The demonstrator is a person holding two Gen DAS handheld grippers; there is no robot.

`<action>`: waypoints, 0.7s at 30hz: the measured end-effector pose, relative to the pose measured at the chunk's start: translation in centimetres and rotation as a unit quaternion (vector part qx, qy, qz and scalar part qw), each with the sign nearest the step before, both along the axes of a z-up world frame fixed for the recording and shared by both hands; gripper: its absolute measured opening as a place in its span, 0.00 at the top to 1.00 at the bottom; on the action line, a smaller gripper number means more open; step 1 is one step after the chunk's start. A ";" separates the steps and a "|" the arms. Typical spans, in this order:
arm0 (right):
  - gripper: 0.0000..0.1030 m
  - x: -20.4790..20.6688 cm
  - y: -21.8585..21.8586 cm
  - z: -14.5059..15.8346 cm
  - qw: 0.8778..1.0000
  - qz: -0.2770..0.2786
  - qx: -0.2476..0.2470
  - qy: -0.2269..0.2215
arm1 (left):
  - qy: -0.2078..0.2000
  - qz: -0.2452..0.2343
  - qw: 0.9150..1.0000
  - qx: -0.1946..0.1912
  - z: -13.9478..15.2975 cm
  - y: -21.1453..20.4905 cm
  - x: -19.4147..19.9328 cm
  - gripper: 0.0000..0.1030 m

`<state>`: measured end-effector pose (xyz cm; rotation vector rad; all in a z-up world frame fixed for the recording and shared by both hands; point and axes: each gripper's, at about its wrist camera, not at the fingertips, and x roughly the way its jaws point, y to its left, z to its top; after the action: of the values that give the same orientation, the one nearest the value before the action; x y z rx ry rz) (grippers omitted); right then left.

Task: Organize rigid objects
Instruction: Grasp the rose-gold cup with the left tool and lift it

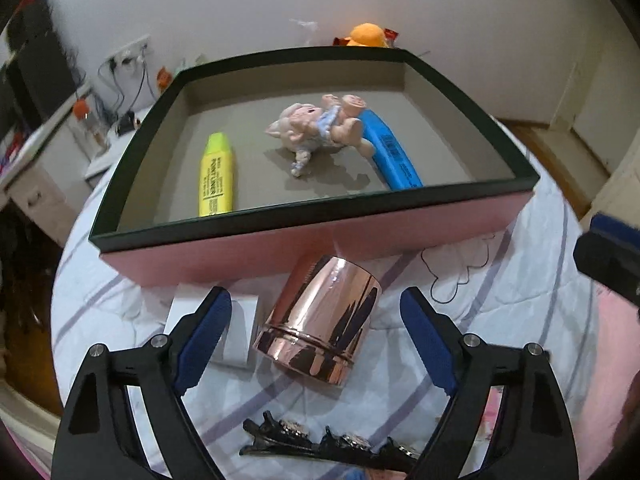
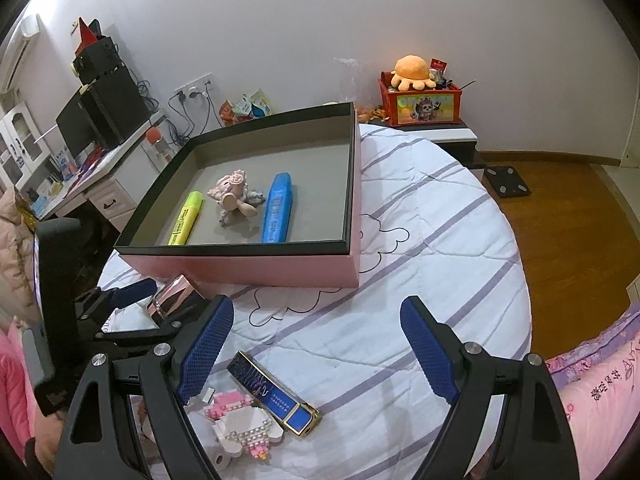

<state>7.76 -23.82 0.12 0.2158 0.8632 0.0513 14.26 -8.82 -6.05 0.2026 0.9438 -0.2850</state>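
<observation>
Both hand-held grippers gape: left [image 1: 316, 334] astride rose-gold tin [image 1: 318, 322], right [image 2: 318, 346] over bedspread [image 2: 420, 240].

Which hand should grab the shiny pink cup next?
The left. The left gripper is open with the shiny pink cup lying right between its fingers. The right gripper hangs over the blue case instead.

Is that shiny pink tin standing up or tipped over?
Tipped over: the rose-gold tin lies on its side on the bedspread, outside the pink box.
</observation>
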 end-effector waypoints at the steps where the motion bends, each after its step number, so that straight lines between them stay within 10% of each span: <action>1: 0.16 0.1 0.0 -0.1 1.000 0.000 0.000 0.002 | -0.004 -0.005 1.000 0.007 -0.1 -0.2 -0.1 0.15; 5: 0.16 0.4 0.2 -0.1 1.000 0.003 -0.003 0.005 | -0.014 -0.020 1.000 0.017 -0.2 -0.5 -0.5 0.21; 9: 0.16 0.6 0.5 -0.1 1.000 0.006 -0.005 0.005 | 0.042 -0.054 0.997 -0.037 -0.6 -0.8 -0.3 0.53; 21: 0.16 0.6 0.5 0.2 1.000 0.001 -0.012 0.004 | 0.037 -0.038 0.998 -0.040 -1.2 -1.0 0.6 0.45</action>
<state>8.40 -23.29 0.31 0.1926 0.8714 0.0412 14.81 -9.80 -7.29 0.1549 0.9978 -0.4031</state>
